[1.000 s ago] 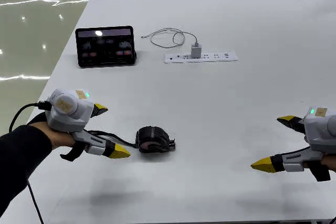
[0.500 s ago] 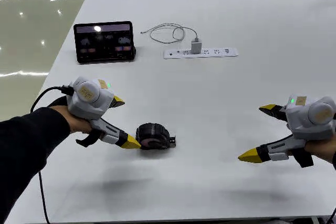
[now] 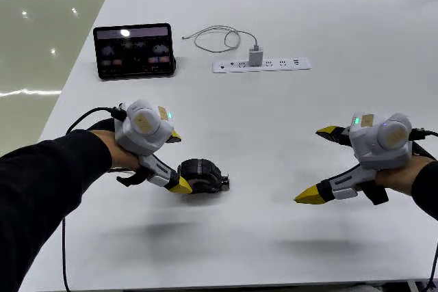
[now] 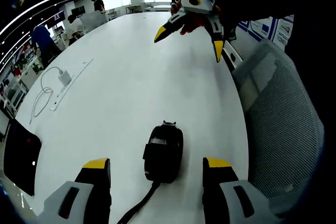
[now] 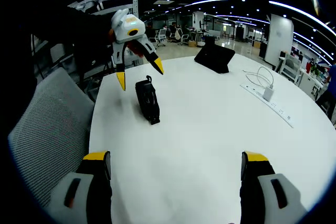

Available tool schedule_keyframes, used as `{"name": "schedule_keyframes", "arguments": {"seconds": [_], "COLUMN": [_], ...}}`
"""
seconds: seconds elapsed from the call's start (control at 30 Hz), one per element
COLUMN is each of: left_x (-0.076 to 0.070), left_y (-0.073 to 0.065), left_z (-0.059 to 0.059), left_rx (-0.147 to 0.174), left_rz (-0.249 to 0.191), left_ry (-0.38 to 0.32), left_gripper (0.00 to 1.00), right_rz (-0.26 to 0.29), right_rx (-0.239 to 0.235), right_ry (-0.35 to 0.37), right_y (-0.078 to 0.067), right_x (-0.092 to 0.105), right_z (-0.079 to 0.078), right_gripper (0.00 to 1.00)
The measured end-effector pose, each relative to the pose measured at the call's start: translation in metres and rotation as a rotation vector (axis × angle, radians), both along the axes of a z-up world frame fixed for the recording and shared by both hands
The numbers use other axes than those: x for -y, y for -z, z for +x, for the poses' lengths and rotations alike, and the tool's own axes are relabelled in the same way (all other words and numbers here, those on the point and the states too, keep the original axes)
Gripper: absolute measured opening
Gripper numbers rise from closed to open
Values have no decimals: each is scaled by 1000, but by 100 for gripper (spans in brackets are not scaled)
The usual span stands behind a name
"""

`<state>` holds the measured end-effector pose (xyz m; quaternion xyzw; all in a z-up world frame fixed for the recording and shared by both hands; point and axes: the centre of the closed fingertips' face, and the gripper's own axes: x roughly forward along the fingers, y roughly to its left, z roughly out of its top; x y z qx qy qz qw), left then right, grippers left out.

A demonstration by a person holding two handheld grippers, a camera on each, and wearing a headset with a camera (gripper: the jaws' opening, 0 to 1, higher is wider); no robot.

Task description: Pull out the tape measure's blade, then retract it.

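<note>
Left gripper (image 3: 176,162): wide open and holding nothing. It comes at the case from 9 o'clock in the head view. Its own view shows one jaw on each side of the case, with a gap on both sides.

Tape measure (image 4: 164,152): lies on the bench (image 3: 287,114) at about 7 o'clock from the bench's middle, between the left jaws and apart from both. We take the small nub at its 3 o'clock end in the head view for the blade hook. A dark strap trails from the opposite end, back between the jaws.

Right gripper (image 3: 315,163): wide open and empty. It hovers well apart at 3 o'clock from the case, with its tips pointing toward 9 o'clock.

Step in hand: we judge it to be seating the left grasp on the case, with no pull begun.

How we do it well: we slide the left gripper a little further toward 3 o'clock so the jaws meet the case's broad flanks, not its rear corner. Then we close squarely and press lightly down. We keep the strap out from under the pads.

Right approach: we bring the right gripper in low along the 3-to-9 o'clock line and narrow it to pinch the hook alone.

Risk: an off-centre clamp is likely to let the case twist or skid once the blade is drawn.
</note>
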<state>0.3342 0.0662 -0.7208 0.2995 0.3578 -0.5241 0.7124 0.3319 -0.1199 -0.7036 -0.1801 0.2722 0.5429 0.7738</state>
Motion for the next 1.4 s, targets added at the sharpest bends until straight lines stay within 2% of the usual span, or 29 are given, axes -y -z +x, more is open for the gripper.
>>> {"name": "schedule_keyframes", "arguments": {"seconds": [0.03,0.2,0.33,0.4,0.6,0.73,0.83,1.0,1.1,1.27,1.33,1.4], "left_x": [1,6,12,14,16,19,17,18,18,18,18,19], "left_y": [2,11,17,20,26,29,29,31,30,30,29,30], "left_z": [-1,1,3,2,-3,-3,1,0,0,1,0,0], "left_rx": [-7,-5,-1,-16,-29,-19,-1,14,-1,-4,-8,-9], "left_rz": [6,43,57,60,85,100,120,122,100,80,77,80], "left_ry": [11,59,78,89,127,145,144,178,142,150,147,156], "left_gripper": [66,58,45,44,40,35,30,30,29,29,29,29], "right_rz": [-1,-16,-17,-20,-22,-22,-27,-27,-33,-13,-19,-7], "right_rx": [-4,-5,-10,-13,-13,-15,-4,-4,3,15,41,21], "right_ry": [-7,-44,-55,-65,-113,-121,-126,-146,-155,-175,-189,-219], "right_y": [1,6,8,11,20,24,24,26,28,30,33,35], "right_x": [-2,-13,-23,-28,-40,-47,-52,-61,-67,-81,-87,-94], "right_z": [0,-1,2,2,2,7,10,13,16,17,18,13], "right_gripper": [99,99,99,98,94,96,99,94,91,85,86,81]}}
